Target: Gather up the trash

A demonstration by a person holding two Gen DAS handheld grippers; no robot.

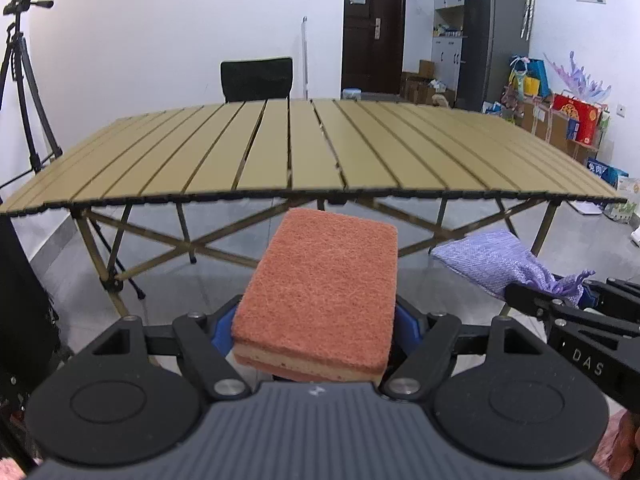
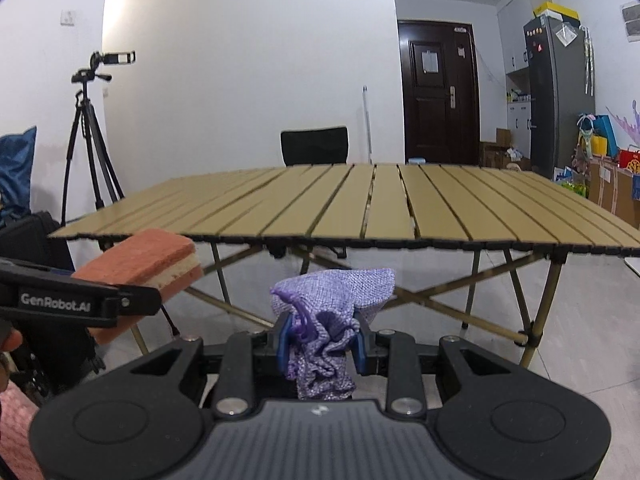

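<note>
My left gripper [image 1: 316, 328] is shut on an orange sponge [image 1: 324, 292] with a pale middle layer, held in the air in front of the table's near edge. The sponge also shows in the right wrist view [image 2: 152, 264] at the left, with the left gripper [image 2: 132, 300] beside it. My right gripper [image 2: 322, 344] is shut on the gathered neck of a purple drawstring cloth bag [image 2: 340, 300], also held in the air. The bag shows in the left wrist view [image 1: 492, 260] at the right, with the right gripper [image 1: 560, 304] behind it.
A folding table [image 1: 312, 152] with a tan slatted top stands ahead, with crossed legs below. A black chair [image 1: 256, 78] stands behind it. A camera tripod [image 1: 20, 80] stands at the left. A fridge [image 1: 496, 32], boxes and bags line the right wall.
</note>
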